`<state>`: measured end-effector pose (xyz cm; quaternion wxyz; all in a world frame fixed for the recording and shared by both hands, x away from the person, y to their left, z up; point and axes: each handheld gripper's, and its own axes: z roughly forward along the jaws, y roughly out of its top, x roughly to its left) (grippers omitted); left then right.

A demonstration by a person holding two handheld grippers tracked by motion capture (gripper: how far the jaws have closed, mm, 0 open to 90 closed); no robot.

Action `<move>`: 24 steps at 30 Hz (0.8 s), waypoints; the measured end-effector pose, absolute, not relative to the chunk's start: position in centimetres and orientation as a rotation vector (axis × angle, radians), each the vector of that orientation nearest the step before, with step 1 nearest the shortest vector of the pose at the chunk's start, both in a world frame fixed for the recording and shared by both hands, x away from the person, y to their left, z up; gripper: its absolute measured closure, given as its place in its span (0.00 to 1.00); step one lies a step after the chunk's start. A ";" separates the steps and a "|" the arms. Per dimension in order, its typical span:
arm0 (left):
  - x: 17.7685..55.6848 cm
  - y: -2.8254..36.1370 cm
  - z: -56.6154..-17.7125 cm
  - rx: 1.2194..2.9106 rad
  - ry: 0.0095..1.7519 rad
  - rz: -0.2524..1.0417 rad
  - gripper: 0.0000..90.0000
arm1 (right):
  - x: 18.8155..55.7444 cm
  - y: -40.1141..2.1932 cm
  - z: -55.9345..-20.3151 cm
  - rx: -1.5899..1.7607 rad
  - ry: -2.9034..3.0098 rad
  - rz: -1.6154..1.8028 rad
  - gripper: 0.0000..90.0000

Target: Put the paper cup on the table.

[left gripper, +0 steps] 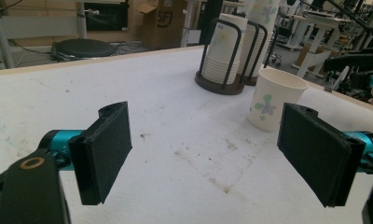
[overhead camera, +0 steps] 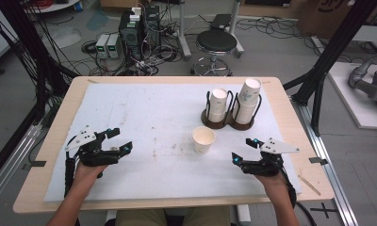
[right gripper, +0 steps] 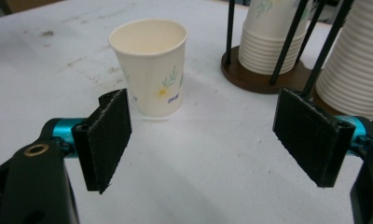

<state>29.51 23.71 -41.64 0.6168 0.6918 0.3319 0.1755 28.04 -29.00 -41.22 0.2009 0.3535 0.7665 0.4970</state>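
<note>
An empty paper cup (right gripper: 149, 65) stands upright just ahead of the right gripper (right gripper: 208, 135), whose jaws gape wide, holding nothing. It looks light and crushable; squeeze its mid-wall gently.

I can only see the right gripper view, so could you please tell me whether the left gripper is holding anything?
Observer: No, the left gripper is open and empty, resting over the white mat.
Operator: How far is it from the single cup?
Observer: The loose paper cup stands apart from it, nearer the right gripper.
Operator: Are both stacks equally tall?
Observer: No, in the cup holder the right stack stands taller than the left stack.
</note>
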 end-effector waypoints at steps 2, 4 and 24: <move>29.3 23.8 -41.6 1.597 0.759 0.407 0.19 | 27.9 -29.2 -40.9 0.999 2.110 1.405 0.22; 29.0 23.9 -41.5 1.594 0.755 0.412 0.19 | 27.7 -29.4 -40.7 1.004 2.089 1.422 0.22; 28.3 24.3 -41.3 1.590 0.751 0.444 0.20 | 26.9 -30.0 -40.6 1.022 2.035 1.409 0.22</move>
